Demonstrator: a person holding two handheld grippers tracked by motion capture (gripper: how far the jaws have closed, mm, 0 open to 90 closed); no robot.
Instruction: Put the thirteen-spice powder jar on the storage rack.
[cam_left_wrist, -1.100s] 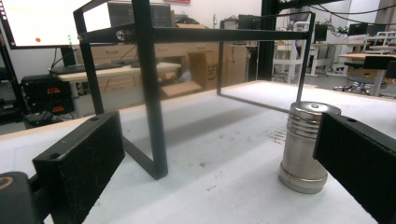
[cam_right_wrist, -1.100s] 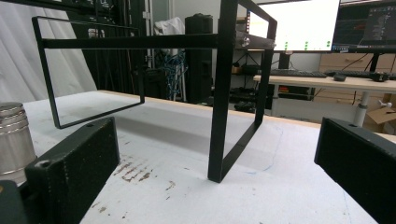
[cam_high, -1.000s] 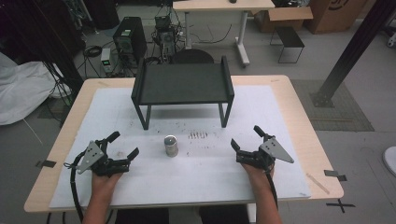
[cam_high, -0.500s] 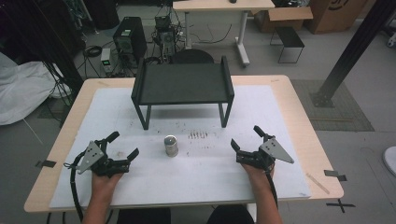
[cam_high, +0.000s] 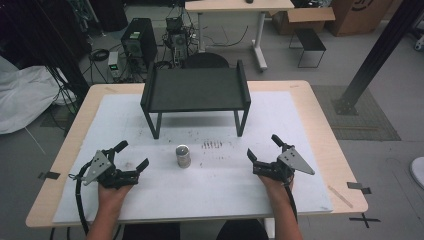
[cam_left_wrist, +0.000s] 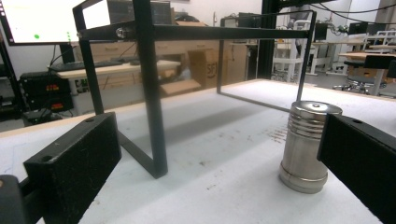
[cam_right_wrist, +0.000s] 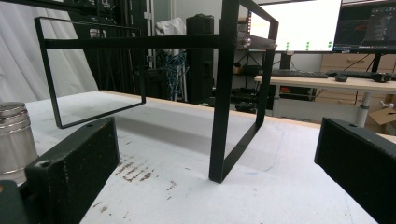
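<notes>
two grippers: both sitting low on the white-covered bench (cam_high: 300, 125), one at each side of a small steel canister (cam_high: 183, 156)
left gripper (cam_high: 131, 156): resting near the bench's left front part, held in the person's left hand (cam_high: 114, 189); jaws standing wide apart, gripping nothing
right gripper (cam_high: 263, 148): lying near the right front part, held in the right hand (cam_high: 277, 181); jaws also spread wide and gripping nothing
canister: standing upright on the bench between the two grippers — a little nearer the left one, touching neither
canister from the left gripper view: showing as a ribbed, flat-topped metal cylinder (cam_left_wrist: 308, 145) just inside the right-hand jaw, partly covered by it
canister from the right gripper view: peeking in at the left edge (cam_right_wrist: 14, 135), behind the left-hand jaw
black stand (cam_high: 195, 90): standing on the bench behind the canister — a flat shelf on thin frame legs, nothing lying on it
marks: a small patch of brownish specks (cam_high: 212, 145) lying on the bench just right of the canister
</notes>
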